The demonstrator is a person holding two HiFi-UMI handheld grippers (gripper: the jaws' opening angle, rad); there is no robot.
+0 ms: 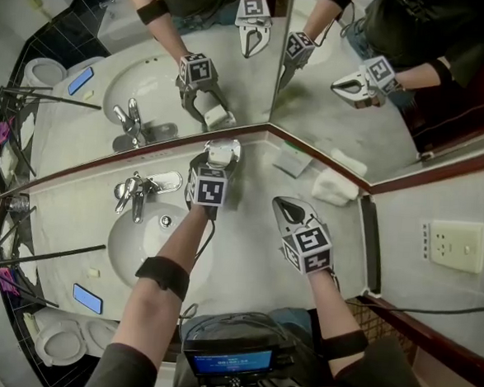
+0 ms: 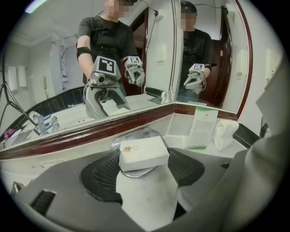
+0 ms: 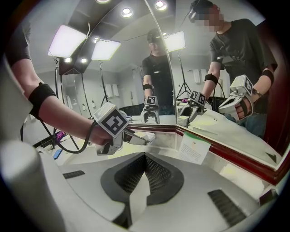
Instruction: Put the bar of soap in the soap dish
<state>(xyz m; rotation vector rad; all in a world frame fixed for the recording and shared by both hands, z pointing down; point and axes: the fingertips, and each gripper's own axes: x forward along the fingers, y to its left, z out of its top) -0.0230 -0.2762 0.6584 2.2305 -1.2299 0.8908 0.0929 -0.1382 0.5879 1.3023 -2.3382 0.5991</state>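
The bar of soap [image 2: 143, 153] is a white boxed bar lying on a clear shallow soap dish [image 2: 136, 174] on the counter, close to the mirror corner. My left gripper [image 2: 144, 158] reaches down over it with a pad against each end of the box, and the head view shows the same grip [image 1: 223, 151]. The right gripper [image 1: 288, 207] hovers to the right of it above the counter, shut and empty. In the right gripper view its pads [image 3: 136, 170] meet along one line, and the left gripper [image 3: 147, 138] is ahead by the mirror.
A chrome faucet [image 1: 135, 191] and round basin [image 1: 152, 244] lie left of the soap. A paper card [image 1: 294, 161] and a rolled white towel [image 1: 335, 187] sit to the right in the counter corner. Mirrors run along the back. A wall socket [image 1: 457, 245] is far right.
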